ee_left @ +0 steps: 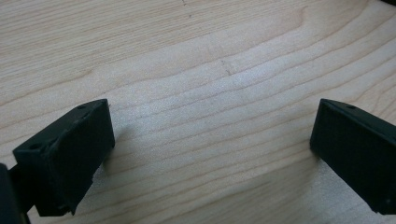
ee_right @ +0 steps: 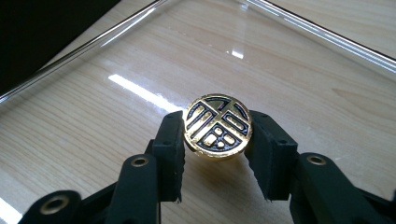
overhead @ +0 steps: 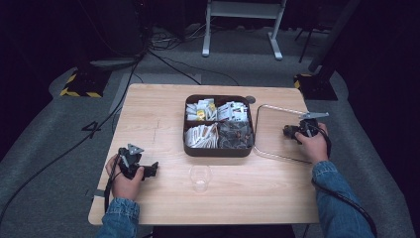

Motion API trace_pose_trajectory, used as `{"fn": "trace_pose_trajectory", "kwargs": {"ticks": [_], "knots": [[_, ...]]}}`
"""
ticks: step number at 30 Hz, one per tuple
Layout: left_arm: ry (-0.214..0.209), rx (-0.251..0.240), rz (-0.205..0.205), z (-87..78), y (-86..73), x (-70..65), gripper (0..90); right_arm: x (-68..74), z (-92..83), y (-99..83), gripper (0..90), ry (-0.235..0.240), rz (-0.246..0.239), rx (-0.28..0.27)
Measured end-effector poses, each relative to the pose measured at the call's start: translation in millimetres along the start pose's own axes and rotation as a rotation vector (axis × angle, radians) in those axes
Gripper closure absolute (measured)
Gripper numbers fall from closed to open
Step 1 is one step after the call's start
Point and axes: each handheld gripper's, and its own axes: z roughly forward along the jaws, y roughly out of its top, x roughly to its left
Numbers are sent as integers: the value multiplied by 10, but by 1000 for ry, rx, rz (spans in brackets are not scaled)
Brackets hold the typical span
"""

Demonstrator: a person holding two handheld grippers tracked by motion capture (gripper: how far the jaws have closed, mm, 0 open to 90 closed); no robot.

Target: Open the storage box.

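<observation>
- The left tool (overhead: pixel 148 171) sits low at the near left of the surface (overhead: pixel 163 198), gripped in the person's left hand (overhead: pixel 124 181), forearm in a denim sleeve (overhead: pixel 119 218); it points toward the middle of the surface.
- In the left gripper view its jaws stand wide apart with bare wood grain between them, and nothing is held.
- Just ahead of that tool and a little off its line stands a clear plastic cup (overhead: pixel 200 177), apart from it.
- The right tool (ee_right: pixel 217 140) is held in the right hand (overhead: pixel 313 144) at the far right, over a clear tray (ee_right: pixel 299 60) with a glassy raised rim.
- Its jaws are narrowed onto a round token (ee_right: pixel 217 127), pinching it by its edges, one pad (ee_right: pixel 170 149) at each side.
- The token's face is tipped toward the camera: shiny gold, with black recesses forming a bold character-like emblem inside a ring.
- Beyond the cup, beside the tray, is a dark box (overhead: pixel 218 148) with four compartments of packets.
</observation>
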Motion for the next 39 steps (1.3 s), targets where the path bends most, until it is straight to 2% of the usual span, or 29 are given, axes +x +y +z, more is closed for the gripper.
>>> {"fn": "trace_pose_trajectory", "kwargs": {"ticks": [13,14,15,20,30,33,39], "knots": [[0,0,0,0,0,0,2,-17,28,-51,579,3,16,-5],[0,0,0,0,0,0,2,-19,29,-52,572,5,25,-5],[0,0,0,0,0,0,2,-24,30,-52,526,3,37,-5],[0,0,0,0,0,0,2,-25,12,-41,477,0,60,-24],[0,0,0,0,0,0,2,-4,-128,104,408,-9,124,-80],[0,0,0,0,0,0,2,37,-197,177,394,-5,166,-104],[0,0,0,0,0,0,2,166,-334,357,390,-19,155,-137]]}}
